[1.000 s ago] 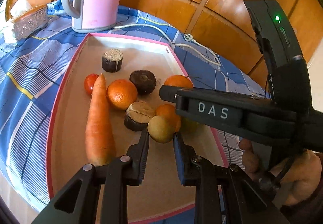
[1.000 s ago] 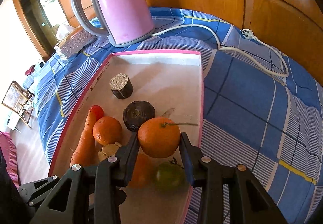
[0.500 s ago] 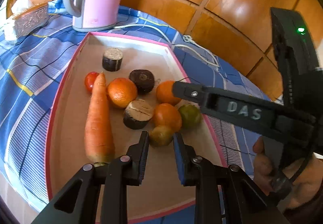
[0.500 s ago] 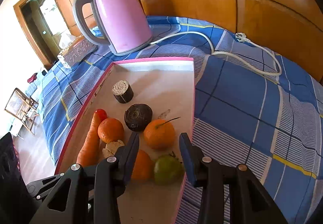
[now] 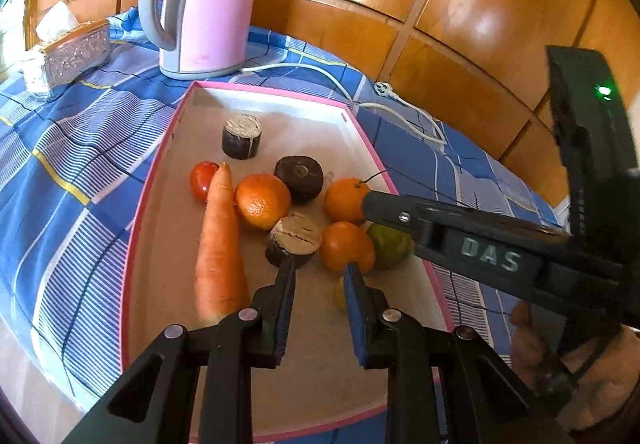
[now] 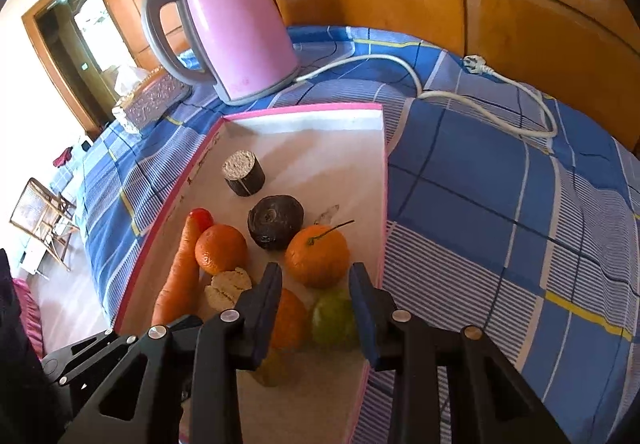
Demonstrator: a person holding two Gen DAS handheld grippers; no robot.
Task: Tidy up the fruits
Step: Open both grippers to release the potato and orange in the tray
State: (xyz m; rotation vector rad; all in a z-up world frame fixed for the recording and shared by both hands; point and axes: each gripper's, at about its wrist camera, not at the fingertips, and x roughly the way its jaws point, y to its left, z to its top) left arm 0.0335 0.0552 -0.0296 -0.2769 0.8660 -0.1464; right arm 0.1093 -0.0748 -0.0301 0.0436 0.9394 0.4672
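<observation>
At the centre of the tray [image 6: 382,180], a stemmed orange [image 6: 318,256] lies just beyond the right claw [image 6: 314,280], jaws narrowed, nothing pinched. The left claw [image 5: 318,274] is pressed together, empty. Regrasping seems needed next.

Yellowish fruit [image 5: 339,294] half hidden behind tongs

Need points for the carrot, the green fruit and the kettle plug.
carrot [image 5: 219,244]: left wrist view, middle of its body.
green fruit [image 6: 333,318]: right wrist view, visible top between the gripper fingers.
kettle plug [image 6: 476,64]: right wrist view, white plug head on the cloth.
</observation>
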